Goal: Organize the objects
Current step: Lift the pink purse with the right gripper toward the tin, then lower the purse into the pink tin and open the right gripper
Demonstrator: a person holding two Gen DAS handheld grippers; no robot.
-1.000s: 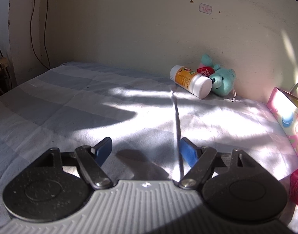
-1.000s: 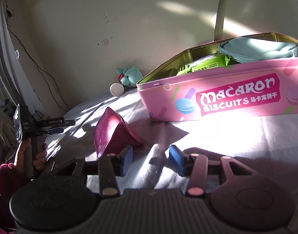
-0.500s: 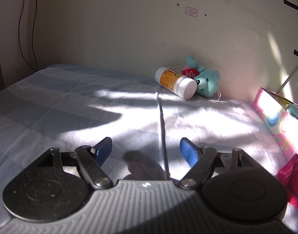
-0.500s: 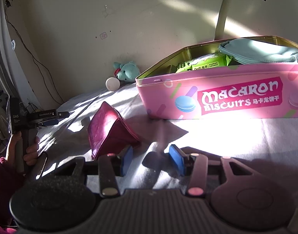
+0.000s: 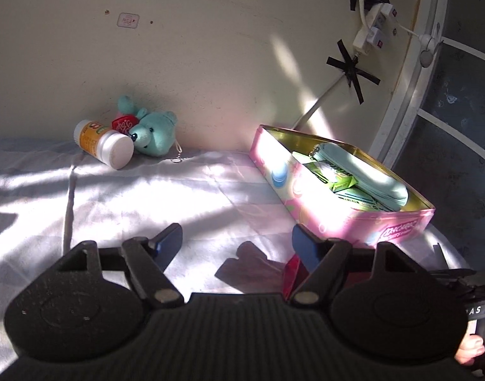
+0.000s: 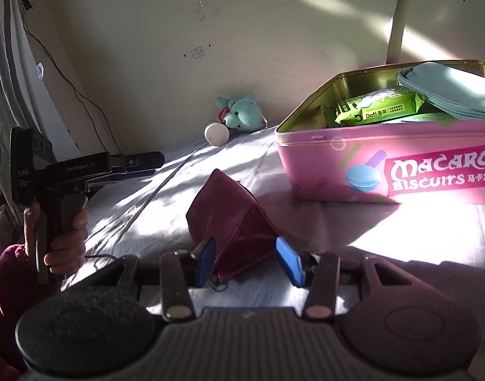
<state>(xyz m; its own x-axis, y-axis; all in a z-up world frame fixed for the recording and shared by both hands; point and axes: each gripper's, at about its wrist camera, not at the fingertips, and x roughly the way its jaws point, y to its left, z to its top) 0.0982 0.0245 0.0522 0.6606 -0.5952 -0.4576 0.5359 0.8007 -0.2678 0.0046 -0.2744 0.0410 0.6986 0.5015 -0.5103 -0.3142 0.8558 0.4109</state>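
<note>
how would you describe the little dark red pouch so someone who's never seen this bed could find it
Start at the open pink macaron biscuit tin on the sheet-covered bed. In front of its near left corner a small maroon pouch stands in a tent shape, with the open right tool straddling its near end. It is the only dark red, pointed thing; the teal teddy and white-capped bottle lie by the wall.

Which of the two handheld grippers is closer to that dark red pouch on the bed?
The right. The right gripper has its open jaws around the near end of the dark red pouch. The left gripper hangs open beside it, off to the pouch's left.
</note>
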